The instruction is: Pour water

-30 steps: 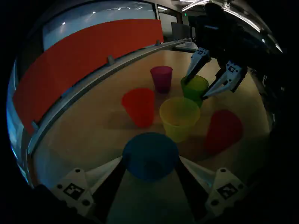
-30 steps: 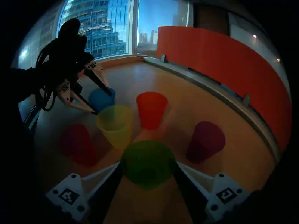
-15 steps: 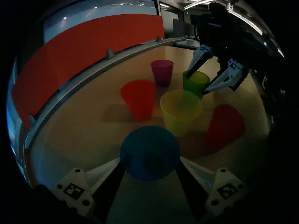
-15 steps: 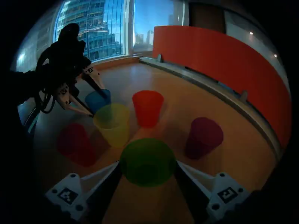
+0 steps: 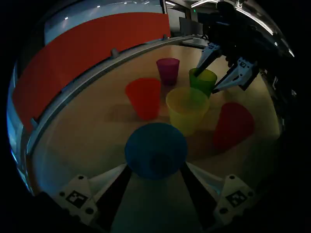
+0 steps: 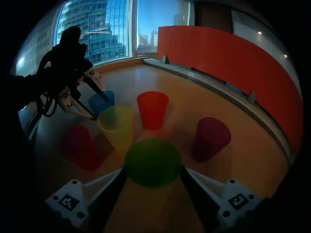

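A blue cup [image 5: 155, 149] stands upright between the fingers of my left gripper [image 5: 155, 166], which is shut on it. My right gripper [image 6: 152, 169] is shut on a green cup [image 6: 152, 163], also upright. Across the table, the left gripper view has the right gripper [image 5: 205, 82] with the green cup [image 5: 202, 79]. The right gripper view has the left gripper [image 6: 98, 108] with the blue cup [image 6: 102, 101]. A yellow cup [image 5: 187, 108] [image 6: 116, 124] stands between the two. I cannot see water in the dim light.
On the wooden table [image 5: 89, 132] stand an orange-red cup [image 5: 144, 97], a purple cup [image 5: 168, 70] and a red cup [image 5: 233, 124] turned upside down. A red panel [image 5: 85, 50] lines the table's far edge. Windows [image 6: 101, 27] lie behind the left gripper.
Both grippers keep their cups. The blue and green cups sit a little higher and nearer in their own views, and the table cups have drifted slightly up the frames.
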